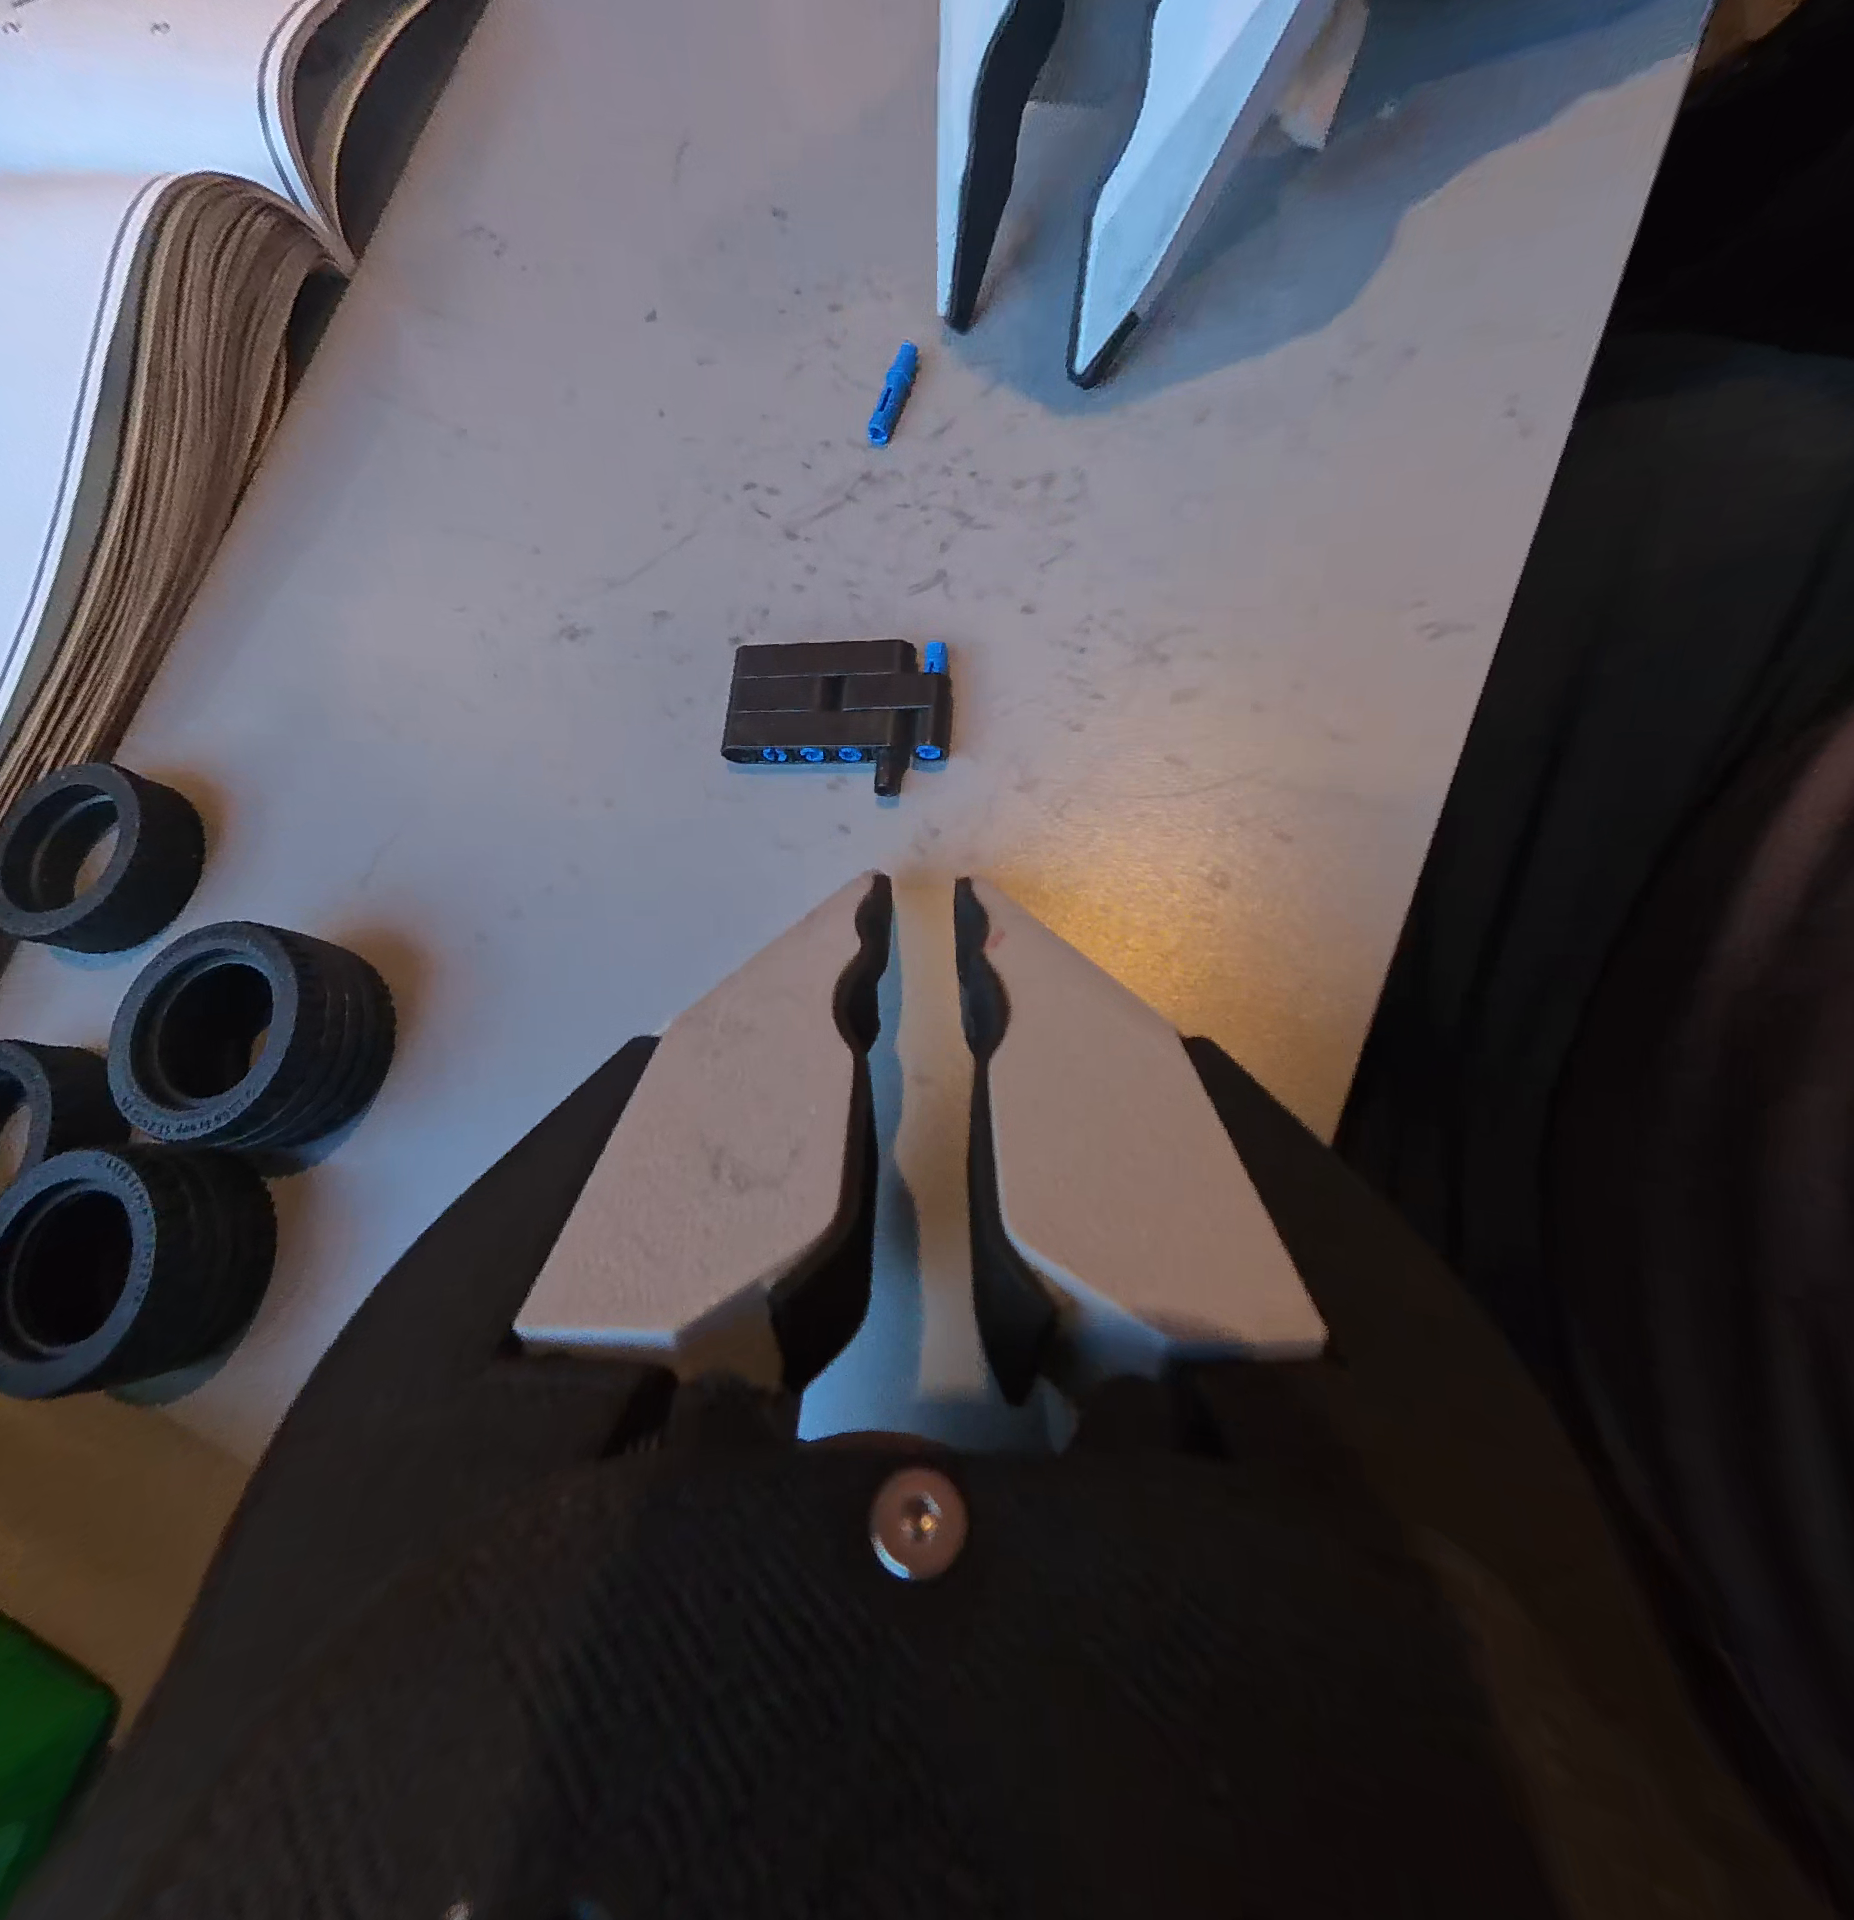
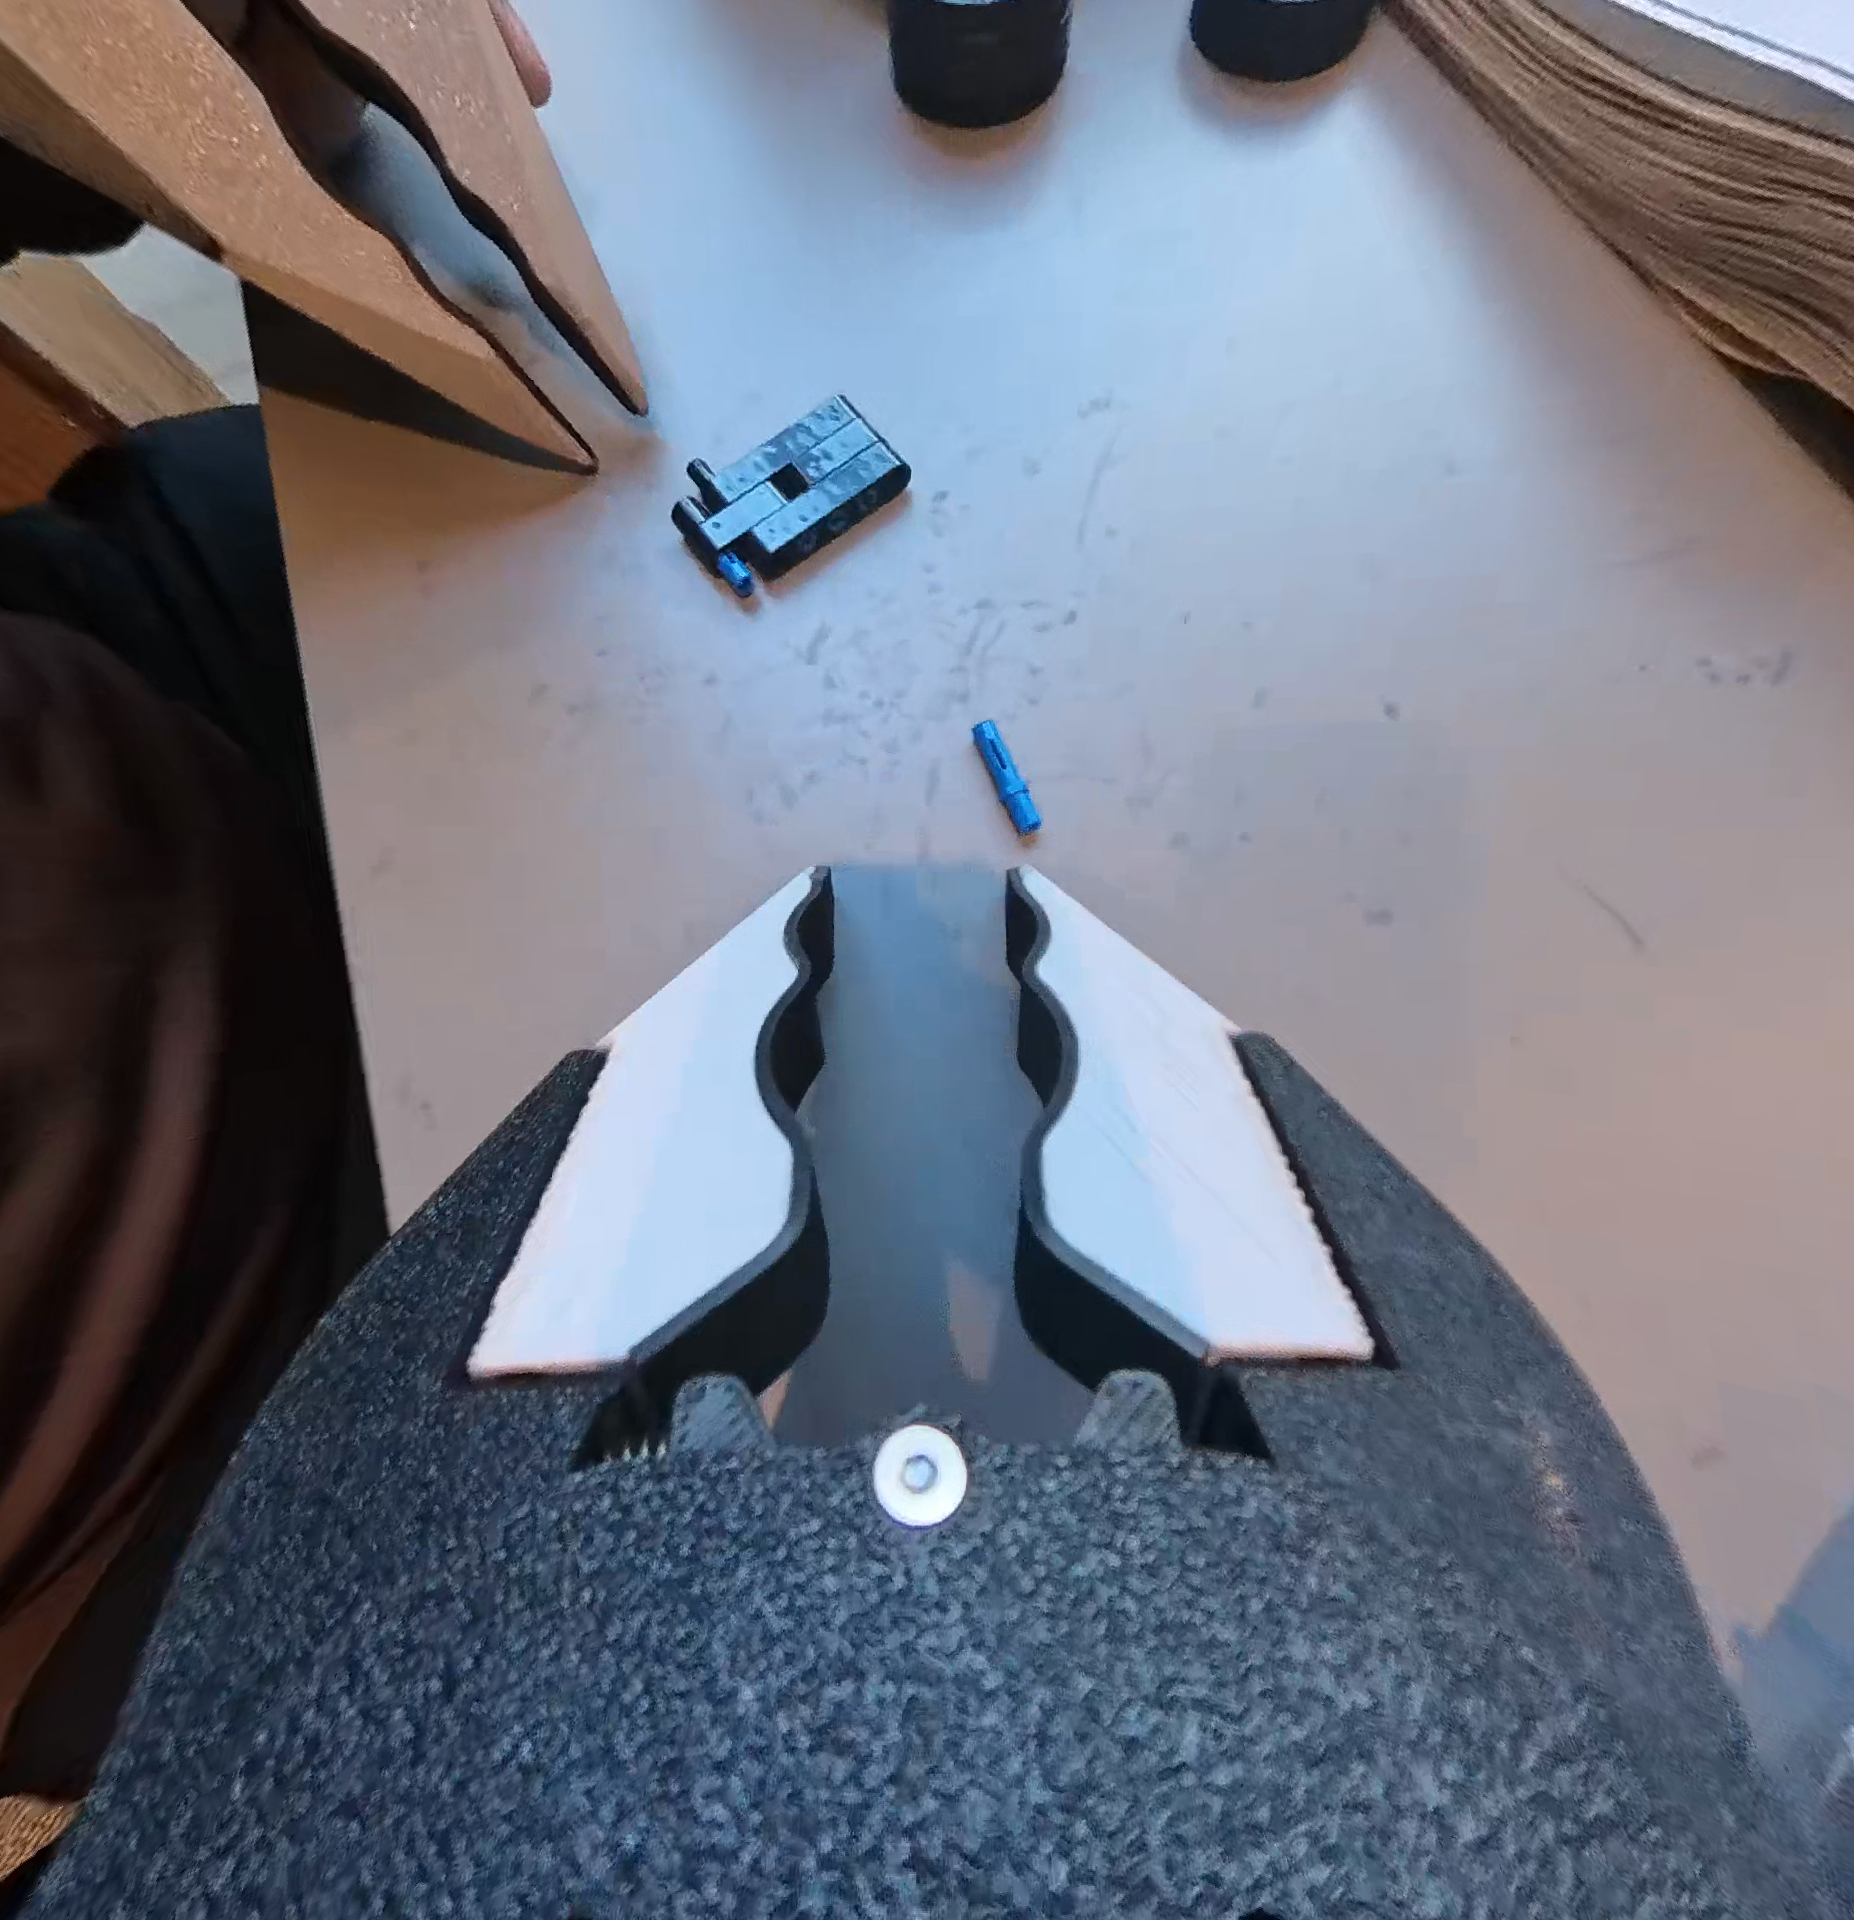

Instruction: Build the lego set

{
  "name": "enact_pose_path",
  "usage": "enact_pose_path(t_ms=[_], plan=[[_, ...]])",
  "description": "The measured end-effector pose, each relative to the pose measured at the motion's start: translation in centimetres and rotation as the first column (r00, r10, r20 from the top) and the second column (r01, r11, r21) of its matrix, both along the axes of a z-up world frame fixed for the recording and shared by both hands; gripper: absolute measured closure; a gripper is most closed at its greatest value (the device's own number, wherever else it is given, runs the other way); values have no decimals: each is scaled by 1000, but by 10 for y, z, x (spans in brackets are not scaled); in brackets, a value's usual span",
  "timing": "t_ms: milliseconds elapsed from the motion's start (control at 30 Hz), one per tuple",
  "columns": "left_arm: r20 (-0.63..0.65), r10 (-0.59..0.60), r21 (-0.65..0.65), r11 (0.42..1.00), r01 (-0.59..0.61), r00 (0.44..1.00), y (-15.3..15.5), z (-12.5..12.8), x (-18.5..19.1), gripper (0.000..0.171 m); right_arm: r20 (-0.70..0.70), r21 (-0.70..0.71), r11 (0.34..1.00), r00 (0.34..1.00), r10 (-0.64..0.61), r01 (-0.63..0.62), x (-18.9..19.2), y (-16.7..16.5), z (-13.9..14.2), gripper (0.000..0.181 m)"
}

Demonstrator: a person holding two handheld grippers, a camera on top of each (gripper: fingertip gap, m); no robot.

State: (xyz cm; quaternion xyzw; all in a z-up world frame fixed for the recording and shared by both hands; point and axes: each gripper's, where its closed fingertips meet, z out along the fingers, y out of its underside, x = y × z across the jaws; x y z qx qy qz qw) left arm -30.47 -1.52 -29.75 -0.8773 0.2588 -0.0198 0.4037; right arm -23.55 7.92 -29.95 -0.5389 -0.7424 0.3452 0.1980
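On the scuffed pale surface [image 1: 611, 499] lies a small flat black Lego assembly of stacked plastic beams [image 1: 835, 707], with blue pins in the holes along one edge, one blue pin poking out at a corner and a short black peg jutting from the side. Well apart from it lies a single loose blue plastic connector pin [image 2: 1006, 777], on its side.

The left tongs [image 1: 921, 883] hover just short of the assembly, jaws nearly together with only a thin gap and nothing between them. The right tongs [image 2: 918, 873] stand clearly apart and empty, tips close to the loose pin, which lies just off to one side of their gap rather than inside it.

The step in hand looks like picking up that pin to seat it in the beams. To do it well, the right tongs should shift sideways until the pin lies between the tips, then grip it across its middle — a grip at the end would let it pivot or shoot out. The left tongs would best clamp the assembly by its long edges, holding it steady against the push.

Four black rubber tyres [image 1: 248, 1029] and an open instruction booklet [image 1: 175, 343] sit off to the side.
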Motion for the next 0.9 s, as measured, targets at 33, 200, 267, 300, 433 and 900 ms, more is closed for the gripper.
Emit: enact_pose_path(t_ms=[33,200,267,300,433,900], plan=[[-3,0,2,1000,0,1000,0,0,0,162,-6,15,1000,1000,-10,10,-2,2,0,148],[2,-14,-4,1000,14,1000,-1,0,2,166,-5,19,1000,1000,12,-12,-12,4,0,143],[10,-13,-8,1000,14,1000,-1,-1,2,166,3,-12,999,999,46,-46,-14,-3,1,153],[11,-11,-8,1000,11,1000,-1,0,1,166,12,-33,997,998,67,-67,-12,-10,1,158],[5,-5,-3,1000,5,1000,0,0,0,164,7,-57,991,992,125,-125,-9,-36,3,159],[75,50,-37,998,-48,996,28,1,-2,112,-26,-56,994,996,89,-91,-15,-25,9,162]])
